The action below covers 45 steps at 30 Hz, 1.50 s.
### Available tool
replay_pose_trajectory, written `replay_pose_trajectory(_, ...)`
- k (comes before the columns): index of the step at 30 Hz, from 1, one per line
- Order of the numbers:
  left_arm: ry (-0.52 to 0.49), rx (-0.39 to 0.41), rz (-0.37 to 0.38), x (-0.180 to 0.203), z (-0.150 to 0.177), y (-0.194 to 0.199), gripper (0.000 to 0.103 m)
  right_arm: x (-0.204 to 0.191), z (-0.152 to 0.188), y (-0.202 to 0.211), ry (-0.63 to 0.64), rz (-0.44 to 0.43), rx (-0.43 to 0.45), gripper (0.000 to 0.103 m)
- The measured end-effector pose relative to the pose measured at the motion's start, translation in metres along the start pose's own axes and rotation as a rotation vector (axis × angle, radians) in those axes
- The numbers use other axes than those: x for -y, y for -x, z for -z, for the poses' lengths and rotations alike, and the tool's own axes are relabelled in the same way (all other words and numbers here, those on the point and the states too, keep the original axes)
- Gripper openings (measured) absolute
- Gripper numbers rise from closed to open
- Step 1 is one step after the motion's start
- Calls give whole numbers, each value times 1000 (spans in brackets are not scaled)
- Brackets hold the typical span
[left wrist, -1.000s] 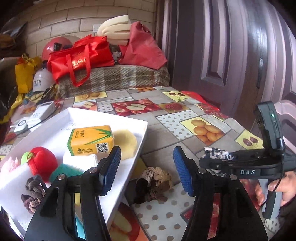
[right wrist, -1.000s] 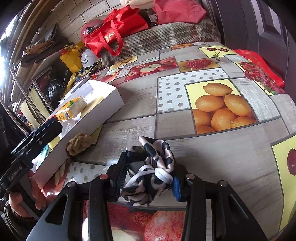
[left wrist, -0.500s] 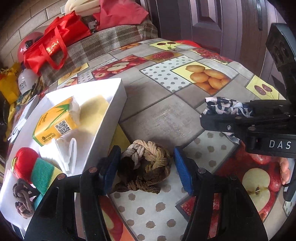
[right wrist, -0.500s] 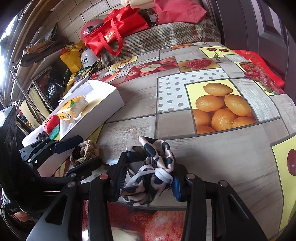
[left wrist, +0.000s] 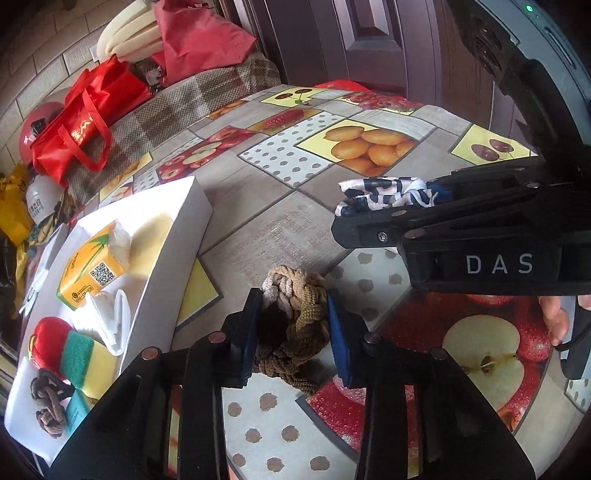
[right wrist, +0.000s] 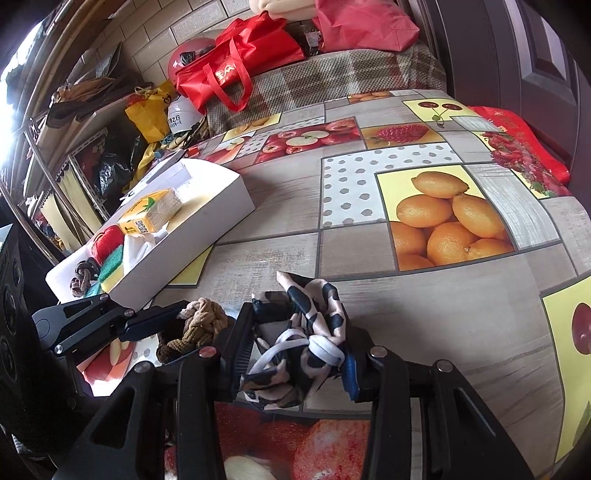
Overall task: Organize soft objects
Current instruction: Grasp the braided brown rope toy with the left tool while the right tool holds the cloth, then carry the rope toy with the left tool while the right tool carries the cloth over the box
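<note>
Fruit-print oilcloth covers the table, with panels of oranges, apples, cherries and dots.

Your left gripper has its blue pads pressed against both sides of a braided rope knot, tan and brown, which lies on the cloth. From the right wrist view the same knot sits at nine o'clock of your right gripper, close beside it.

Your right gripper is clamped on a black-and-white patterned cloth, bunched between the fingers with a white loop showing. In the left wrist view that cloth shows at two o'clock above the knot, gripped in the black tool marked DAS.

At nine to ten o'clock of the left gripper stands a white tray, its near wall just beside the knot. It holds a yellow tissue pack, a red plush toy, a green-and-yellow sponge, a white folded item and a second dark rope knot.

At twelve o'clock, beyond the table's far edge, a plaid-covered surface carries a red tote bag and a pink-red bag. A red helmet and a yellow bag sit at eleven o'clock against a brick wall. Metal shelving fills ten o'clock. A dark panelled door stands at one o'clock.
</note>
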State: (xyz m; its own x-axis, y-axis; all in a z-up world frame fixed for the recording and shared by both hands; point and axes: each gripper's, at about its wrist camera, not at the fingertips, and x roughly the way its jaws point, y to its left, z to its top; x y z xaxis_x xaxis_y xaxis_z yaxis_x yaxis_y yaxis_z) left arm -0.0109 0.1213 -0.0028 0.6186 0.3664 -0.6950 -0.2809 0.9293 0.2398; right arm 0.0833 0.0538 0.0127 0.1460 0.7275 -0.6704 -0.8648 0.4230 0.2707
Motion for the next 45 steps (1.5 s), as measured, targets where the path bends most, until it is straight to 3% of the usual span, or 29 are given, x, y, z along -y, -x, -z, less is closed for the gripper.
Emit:
replay_pose_trajectory(9, 26, 307, -145, -3, 12, 60, 34, -30, 15, 46, 110, 108, 247, 41)
replay_pose_trajectory(17, 206, 406, -183, -30, 31, 90, 34, -65, 37, 72, 203, 189, 389, 41)
replay_pose_trajectory(21, 294, 434, -212, -42, 44, 103, 34, -82, 46, 78, 248, 214, 430, 41)
replay_pose_trajectory(29, 398, 429, -237, -68, 70, 117, 34, -93, 45, 72, 261, 240, 422, 41)
replay_pose_trajectory(45, 480, 424, -331, -111, 99, 126, 34, -133, 45, 49, 337, 237, 399, 42)
